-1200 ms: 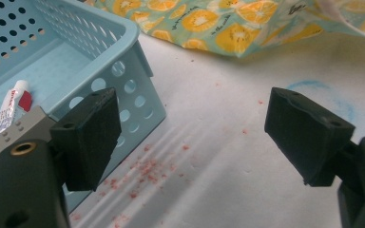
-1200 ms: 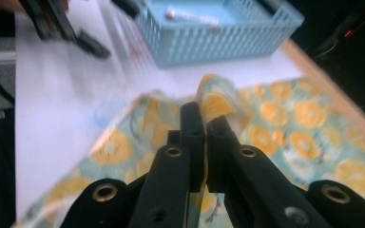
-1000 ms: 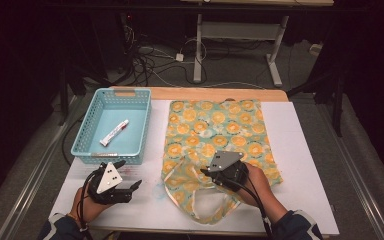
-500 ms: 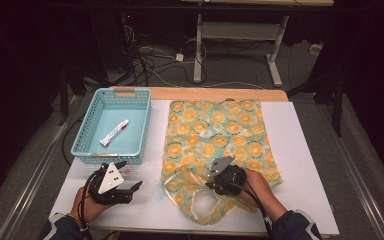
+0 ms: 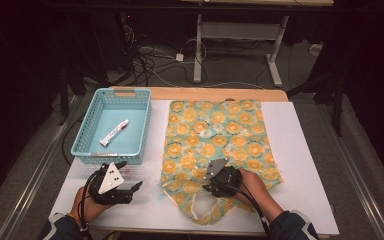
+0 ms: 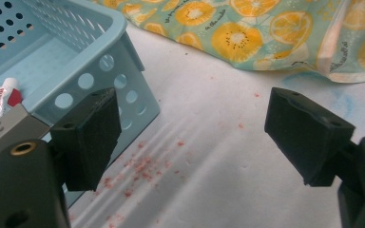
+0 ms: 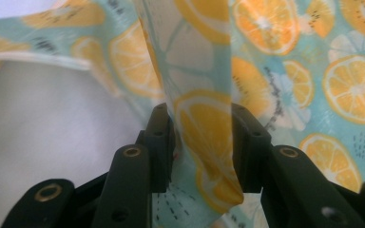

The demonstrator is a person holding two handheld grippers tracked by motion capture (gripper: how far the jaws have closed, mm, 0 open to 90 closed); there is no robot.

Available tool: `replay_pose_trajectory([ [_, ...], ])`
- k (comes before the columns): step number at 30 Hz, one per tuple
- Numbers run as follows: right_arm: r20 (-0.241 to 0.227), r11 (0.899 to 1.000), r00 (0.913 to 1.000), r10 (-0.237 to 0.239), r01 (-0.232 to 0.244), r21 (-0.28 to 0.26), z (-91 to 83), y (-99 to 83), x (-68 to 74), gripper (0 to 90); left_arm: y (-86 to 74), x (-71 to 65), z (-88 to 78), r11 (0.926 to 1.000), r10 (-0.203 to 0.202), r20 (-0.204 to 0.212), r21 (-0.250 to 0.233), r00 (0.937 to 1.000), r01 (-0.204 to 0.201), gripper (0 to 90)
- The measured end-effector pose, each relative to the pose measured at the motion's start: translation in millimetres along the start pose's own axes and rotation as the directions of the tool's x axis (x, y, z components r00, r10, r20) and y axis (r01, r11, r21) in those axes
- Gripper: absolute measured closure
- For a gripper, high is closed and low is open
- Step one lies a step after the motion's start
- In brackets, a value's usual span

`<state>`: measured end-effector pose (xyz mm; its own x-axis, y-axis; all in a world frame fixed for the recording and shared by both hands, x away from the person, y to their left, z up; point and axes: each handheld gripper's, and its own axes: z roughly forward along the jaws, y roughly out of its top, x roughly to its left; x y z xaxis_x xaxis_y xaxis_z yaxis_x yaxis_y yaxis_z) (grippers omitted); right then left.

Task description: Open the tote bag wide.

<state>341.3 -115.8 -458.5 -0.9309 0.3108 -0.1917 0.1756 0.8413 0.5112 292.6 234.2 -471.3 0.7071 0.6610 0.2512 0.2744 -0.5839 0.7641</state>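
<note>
Where the right gripper [image 5: 213, 188] sits on the fruit-print bag [image 5: 215, 135], its hand hides the bag's 5 o'clock corner. A fold of the bag stands between its jaws, which have just been opening; pad contact is unclear. The left gripper [image 5: 130, 187], at the bag's 8 o'clock, gapes empty beside the blue basket [image 5: 89, 131].

An orange-slice-print fabric tote bag [image 5: 215, 135] lay flat on the white table sheet [image 5: 300, 165]; left of it sat a perforated light-blue plastic basket [image 5: 87, 132], a small white tube [image 5: 114, 133] inside.
</note>
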Motion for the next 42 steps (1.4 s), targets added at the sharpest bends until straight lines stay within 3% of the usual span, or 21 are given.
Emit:
replay_pose_trajectory([
  [5,-0.012,1.000,0.9997,0.023,-0.023,0.005,9.0,-0.2,-5.3,70.7,-0.2,-0.1,0.5,1.0000,-0.002,0.005,0.001,1.0000,0.002,18.9],
  [8,-0.017,0.999,0.9991,0.039,-0.039,0.009,10.2,0.3,-6.5,84.4,0.0,0.6,1.4,1.0000,-0.001,0.006,0.007,1.0000,0.001,18.9],
  [11,-0.008,0.999,0.9985,0.054,-0.054,0.001,12.2,3.4,-6.3,89.1,0.5,0.5,1.4,1.0000,-0.004,0.005,0.003,1.0000,0.004,18.9],
  [18,0.052,0.989,0.9931,0.105,-0.099,-0.109,3.8,21.6,-4.4,89.5,6.4,5.9,-1.2,0.9992,-0.020,-0.004,-0.035,0.9998,0.019,18.8],
  [21,0.099,0.979,0.9842,0.147,-0.131,-0.159,-2.8,39.5,-13.4,89.5,9.5,8.3,-3.6,0.9982,-0.026,-0.009,-0.055,0.9996,0.025,18.8],
  [25,0.156,0.981,0.9776,0.141,-0.117,-0.155,-11.9,58.7,-25.5,89.5,12.7,12.0,-8.1,0.9962,-0.036,-0.014,-0.080,0.9992,0.035,18.8],
  [32,0.261,0.974,0.9510,0.165,-0.117,-0.192,-45.2,89.0,-50.9,89.6,21.6,23.1,-17.9,0.9905,-0.073,-0.052,-0.121,0.9960,0.066,19.0],
  [34,0.291,0.973,0.9421,0.166,-0.109,-0.203,-52.4,95.8,-54.4,89.8,24.3,28.9,-20.5,0.9885,-0.083,-0.070,-0.133,0.9941,0.073,19.1],
  [37,0.303,0.965,0.9360,0.179,-0.108,-0.237,-63.7,102.2,-56.5,89.7,28.9,37.5,-24.5,0.9862,-0.107,-0.096,-0.137,0.9897,0.093,19.2],
  [41,0.314,0.959,0.9307,0.188,-0.105,-0.262,-69.2,103.6,-54.9,89.7,36.4,52.2,-27.1,0.9848,-0.149,-0.124,-0.109,0.9810,0.135,18.9],
  [42,0.334,0.960,0.9235,0.188,-0.101,-0.262,-68.0,102.4,-54.1,89.7,39.0,57.8,-26.8,0.9848,-0.156,-0.140,-0.099,0.9778,0.143,19.1],
])
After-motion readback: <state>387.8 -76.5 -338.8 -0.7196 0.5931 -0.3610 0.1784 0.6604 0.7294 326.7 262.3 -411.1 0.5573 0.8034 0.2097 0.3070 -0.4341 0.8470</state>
